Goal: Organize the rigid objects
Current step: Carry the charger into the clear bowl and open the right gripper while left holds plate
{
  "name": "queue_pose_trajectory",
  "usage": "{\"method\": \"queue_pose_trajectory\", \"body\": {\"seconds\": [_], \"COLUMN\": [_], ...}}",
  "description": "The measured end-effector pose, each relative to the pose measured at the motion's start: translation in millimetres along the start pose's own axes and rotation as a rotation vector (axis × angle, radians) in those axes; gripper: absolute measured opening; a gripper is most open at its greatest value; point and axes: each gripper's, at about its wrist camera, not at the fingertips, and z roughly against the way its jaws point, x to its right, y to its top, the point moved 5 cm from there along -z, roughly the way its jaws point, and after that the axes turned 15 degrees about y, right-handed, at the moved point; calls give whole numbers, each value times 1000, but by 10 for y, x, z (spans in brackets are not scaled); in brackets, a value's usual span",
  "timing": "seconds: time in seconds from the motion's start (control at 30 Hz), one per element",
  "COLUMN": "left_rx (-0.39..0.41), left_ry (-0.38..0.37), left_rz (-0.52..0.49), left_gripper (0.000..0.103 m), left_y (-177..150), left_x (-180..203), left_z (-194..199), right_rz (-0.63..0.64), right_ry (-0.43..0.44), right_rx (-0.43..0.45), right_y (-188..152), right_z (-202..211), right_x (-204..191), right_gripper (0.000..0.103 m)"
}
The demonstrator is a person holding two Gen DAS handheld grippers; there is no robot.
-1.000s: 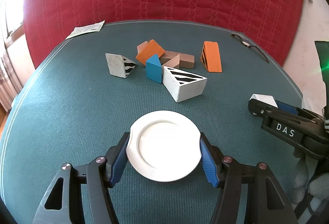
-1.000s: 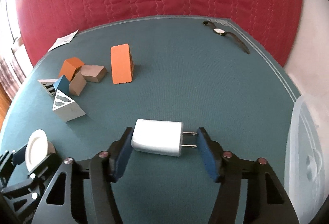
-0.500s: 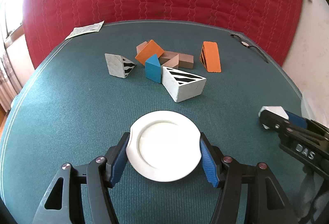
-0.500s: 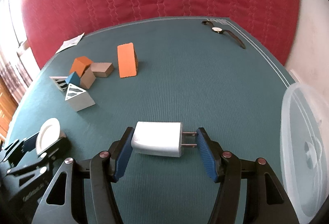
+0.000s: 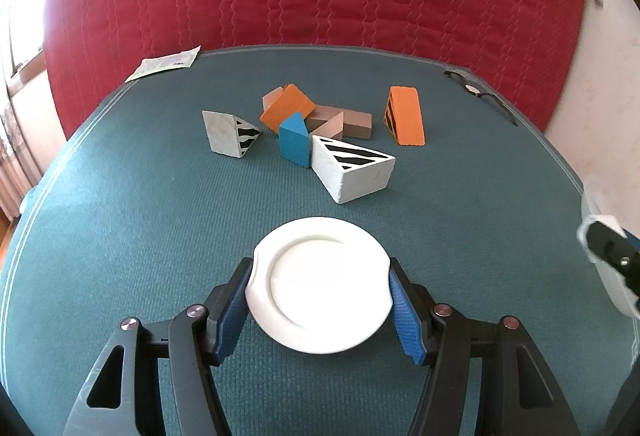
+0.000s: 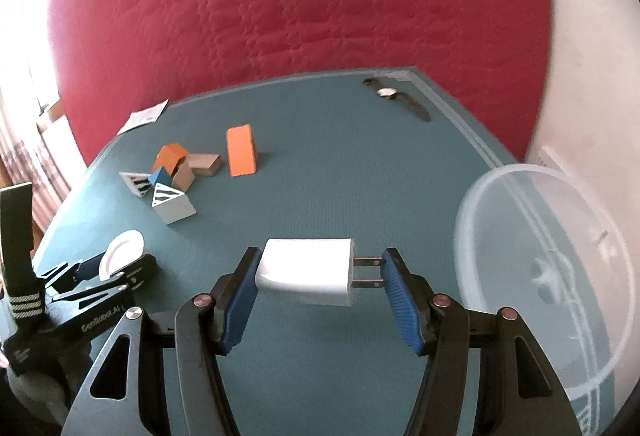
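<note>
The right claw (image 6: 320, 272) grips the white charger (image 6: 306, 270), carrying it toward the clear bin (image 6: 520, 204) just right of it; release inside comes next. The left claw (image 5: 320, 300) clamps the white plate (image 5: 320, 284).

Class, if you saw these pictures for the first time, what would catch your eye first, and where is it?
The left gripper clamps a white plate above the green table. The right gripper pinches a white charger, prongs against one pad. Behind lies a heap of coloured blocks, and a clear tub stands at the right.
</note>
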Motion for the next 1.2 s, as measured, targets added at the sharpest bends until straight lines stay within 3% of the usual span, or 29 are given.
{"method": "queue_pose_trajectory", "body": {"seconds": [0.43,0.77,0.97,1.03,1.2], "left_rx": [27,30,22,18,23], "left_ry": [-2,6,-12,-23,-61], "left_rz": [-23,-34,-55,-65,-96], "left_gripper": [66,66,66,66,66], "left_y": [7,-9,-60,-72,-76], "left_x": [93,156,270,329,523], "left_z": [66,90,144,171,281], "right_rz": [-88,-174,-222,-236,-211], "right_ry": [-147,-261,-281,-270,-302], "right_rx": [71,64,62,70,93], "right_y": [-96,-303,-409,-428,-435], "right_z": [582,842,960,994,986], "right_x": [648,1244,1514,1555,1541], "right_gripper": [62,62,64,69,69]}}
